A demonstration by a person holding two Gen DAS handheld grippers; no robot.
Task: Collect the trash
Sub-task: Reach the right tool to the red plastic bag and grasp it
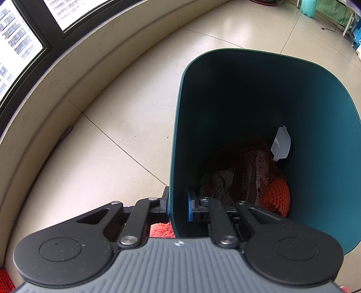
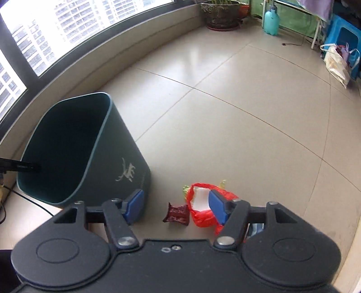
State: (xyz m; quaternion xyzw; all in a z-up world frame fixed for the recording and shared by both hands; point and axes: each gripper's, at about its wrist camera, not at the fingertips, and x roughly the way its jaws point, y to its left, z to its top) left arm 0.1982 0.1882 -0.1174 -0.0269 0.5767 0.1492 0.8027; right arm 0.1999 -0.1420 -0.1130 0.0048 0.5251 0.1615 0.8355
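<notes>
A dark teal trash bin (image 1: 327,135) stands tilted on the tiled floor; it also shows in the right wrist view (image 2: 126,157). My left gripper (image 1: 178,207) is shut on the bin's near wall, one finger outside and one inside. Inside the bin lie an orange net bag (image 1: 275,193), crumpled paper (image 1: 216,182) and a white scrap (image 1: 281,144). My right gripper (image 2: 176,207) is open and empty, low over the floor. Between its fingers lie a dark red wrapper (image 2: 177,214) and a red plastic bag (image 2: 203,216) with something white in it.
A curved window wall (image 2: 67,74) runs along the left. A plant pot (image 2: 222,13), a teal bottle (image 2: 271,21), a blue stool (image 2: 345,38) and a bag (image 2: 337,63) stand at the far side. A black cable (image 2: 33,202) lies left of the bin.
</notes>
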